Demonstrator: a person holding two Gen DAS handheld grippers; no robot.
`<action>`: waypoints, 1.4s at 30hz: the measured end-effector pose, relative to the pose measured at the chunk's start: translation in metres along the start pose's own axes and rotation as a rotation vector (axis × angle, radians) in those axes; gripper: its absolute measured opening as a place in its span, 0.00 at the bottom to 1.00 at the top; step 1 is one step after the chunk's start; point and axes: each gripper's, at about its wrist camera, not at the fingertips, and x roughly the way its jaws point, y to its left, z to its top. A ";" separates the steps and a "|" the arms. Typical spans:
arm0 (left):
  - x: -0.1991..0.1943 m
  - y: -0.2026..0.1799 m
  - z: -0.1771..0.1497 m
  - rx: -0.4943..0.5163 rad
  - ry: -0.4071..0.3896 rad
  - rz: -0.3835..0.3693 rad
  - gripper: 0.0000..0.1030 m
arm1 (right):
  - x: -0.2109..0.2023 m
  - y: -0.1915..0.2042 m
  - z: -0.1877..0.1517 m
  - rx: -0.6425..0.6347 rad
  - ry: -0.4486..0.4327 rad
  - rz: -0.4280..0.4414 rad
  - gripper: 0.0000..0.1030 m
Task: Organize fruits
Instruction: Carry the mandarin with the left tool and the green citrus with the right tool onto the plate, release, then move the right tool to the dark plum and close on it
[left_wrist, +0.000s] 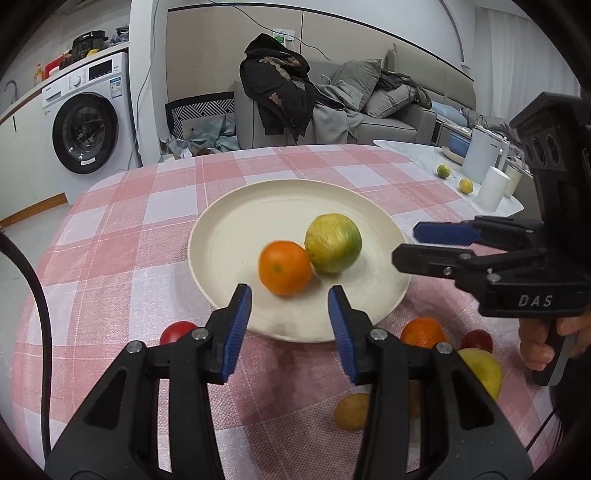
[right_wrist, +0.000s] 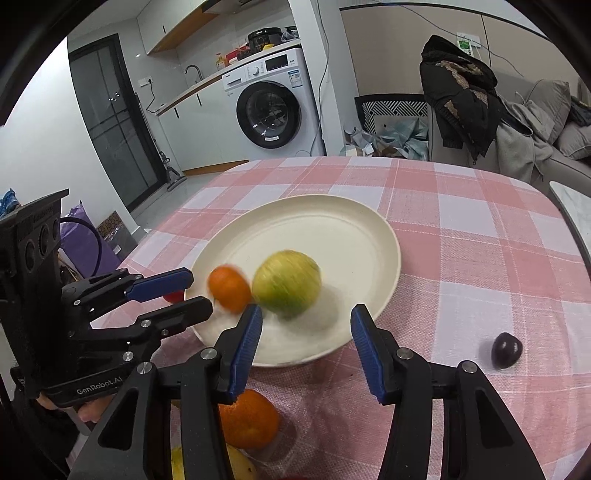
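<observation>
Fruits: two on plate.

Readable marks: "DAS" in white on my right tool, body side. "GenRobot.AI" on my left tool, base edge. Washing-machine labels illegible.

Orange touching green-yellow fruit on cream plate (both blurred), 5 fruits beside plate

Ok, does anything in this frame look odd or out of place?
Only the two fruits on the plate: the orange and the green-yellow fruit are motion-blurred, so apparently rolling. Nothing spilled or damaged; several fruits remain on the cloth.
</observation>
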 end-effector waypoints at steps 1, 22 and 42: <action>-0.002 0.000 -0.001 0.002 -0.003 0.006 0.52 | -0.003 0.000 0.000 -0.009 -0.008 -0.009 0.55; -0.081 0.007 -0.026 -0.024 -0.130 0.039 0.99 | -0.065 0.002 -0.025 -0.063 -0.176 -0.026 1.00; -0.079 0.044 -0.034 -0.112 -0.119 0.126 0.99 | -0.073 -0.019 -0.028 -0.026 -0.194 -0.129 1.00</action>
